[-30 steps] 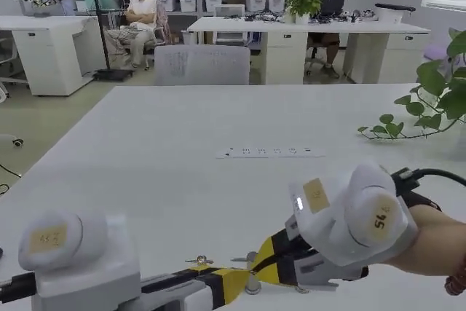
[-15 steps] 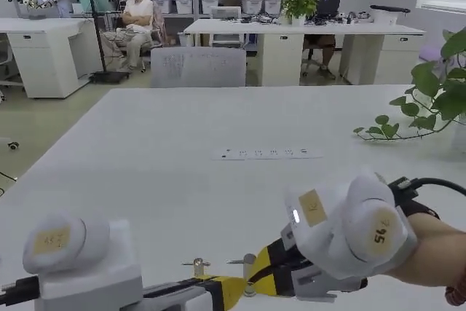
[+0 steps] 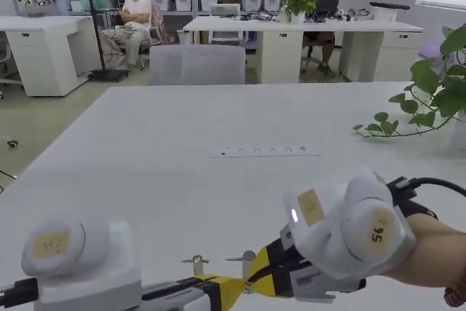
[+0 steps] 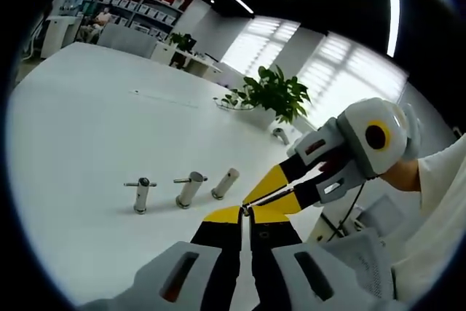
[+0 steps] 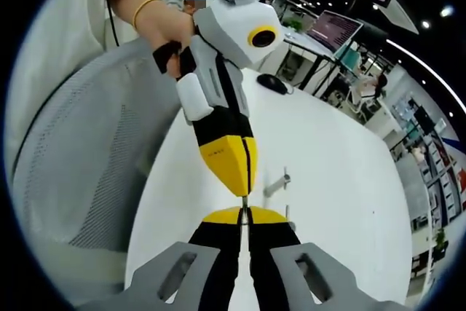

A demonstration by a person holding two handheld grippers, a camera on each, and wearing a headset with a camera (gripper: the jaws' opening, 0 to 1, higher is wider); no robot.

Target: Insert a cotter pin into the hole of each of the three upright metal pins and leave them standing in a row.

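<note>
Little moved but your head: your left gripper (image 4: 246, 215) and right gripper (image 5: 245, 215) held tip to tip, both closed, perhaps on a cotter pin too small to see. Beside them stood 3 metal pins (image 4: 191, 189) in a row; 2 carried crossbars, and the last pin (image 4: 226, 183) looked bare.

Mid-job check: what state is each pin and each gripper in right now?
Metal pin farthest from the grippers: standing, cotter pin through it.
Middle metal pin: standing, cotter pin through it.
Metal pin nearest the grippers: standing, no cotter pin seen.
Loose cotter pin: pinched between both gripper tips.
Left gripper: shut on loose cotter pin.
Right gripper: shut on it too.
</note>
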